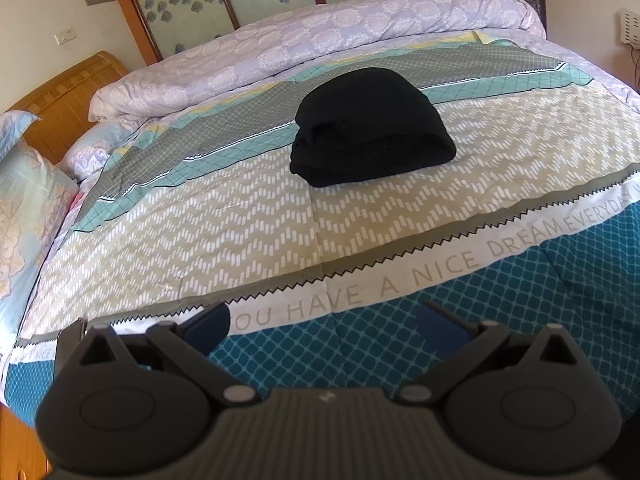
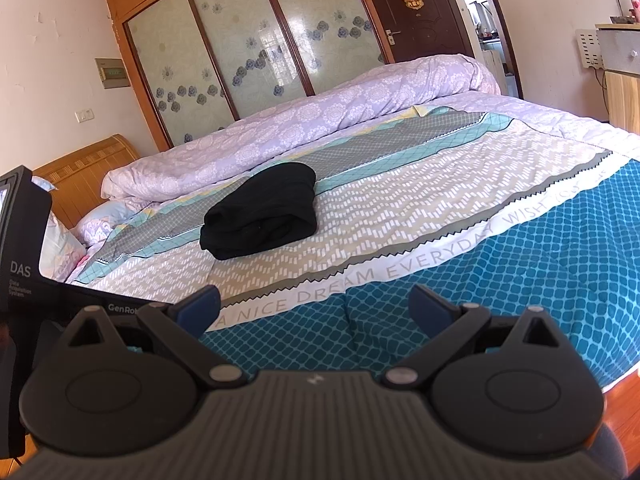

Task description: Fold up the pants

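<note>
The black pants (image 1: 370, 128) lie in a compact folded bundle on the patterned bedspread (image 1: 240, 216), in the middle of the bed. They also show in the right wrist view (image 2: 262, 210), left of centre. My left gripper (image 1: 322, 326) is open and empty, held over the teal front part of the bedspread, well short of the pants. My right gripper (image 2: 316, 306) is open and empty too, over the teal band (image 2: 520, 280) near the bed's front edge. Part of the left gripper's body (image 2: 24, 248) shows at the left of the right wrist view.
A rolled lilac duvet (image 1: 320, 40) lies along the far side of the bed. Pillows (image 1: 28, 216) and a wooden headboard (image 1: 68, 104) are at the left. A wardrobe with sliding doors (image 2: 248, 44) stands behind. A wooden cabinet (image 2: 624, 92) is at the right.
</note>
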Tool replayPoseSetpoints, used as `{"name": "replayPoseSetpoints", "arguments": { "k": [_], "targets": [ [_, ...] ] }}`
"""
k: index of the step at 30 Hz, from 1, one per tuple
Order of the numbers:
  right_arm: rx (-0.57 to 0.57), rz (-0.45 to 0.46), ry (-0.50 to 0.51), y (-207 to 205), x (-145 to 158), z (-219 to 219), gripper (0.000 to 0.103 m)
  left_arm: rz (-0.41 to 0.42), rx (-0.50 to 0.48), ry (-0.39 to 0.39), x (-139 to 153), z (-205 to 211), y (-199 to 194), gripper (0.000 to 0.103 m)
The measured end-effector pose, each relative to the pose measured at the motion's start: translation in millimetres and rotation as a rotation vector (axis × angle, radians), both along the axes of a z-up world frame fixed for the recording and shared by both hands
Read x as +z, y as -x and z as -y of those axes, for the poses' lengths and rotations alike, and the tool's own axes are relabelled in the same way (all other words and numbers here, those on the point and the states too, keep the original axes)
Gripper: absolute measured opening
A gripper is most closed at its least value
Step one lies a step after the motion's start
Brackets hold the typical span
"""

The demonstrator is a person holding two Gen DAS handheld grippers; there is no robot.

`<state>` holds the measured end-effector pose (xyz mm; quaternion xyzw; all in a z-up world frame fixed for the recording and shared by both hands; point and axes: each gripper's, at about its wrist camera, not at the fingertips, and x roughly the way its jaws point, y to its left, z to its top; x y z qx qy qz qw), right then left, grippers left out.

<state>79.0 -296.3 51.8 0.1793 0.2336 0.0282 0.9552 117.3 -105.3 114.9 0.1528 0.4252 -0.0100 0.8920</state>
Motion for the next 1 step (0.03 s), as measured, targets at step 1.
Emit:
{"name": "replayPoseSetpoints", "arguments": {
  "k": [1],
  "targets": [
    [0.001, 0.001, 0.001, -0.1, -0.1, -0.2, 0.101, 0.003, -0.005, 0.001, 0.7, 0.5, 0.2, 0.103]
  ]
}}
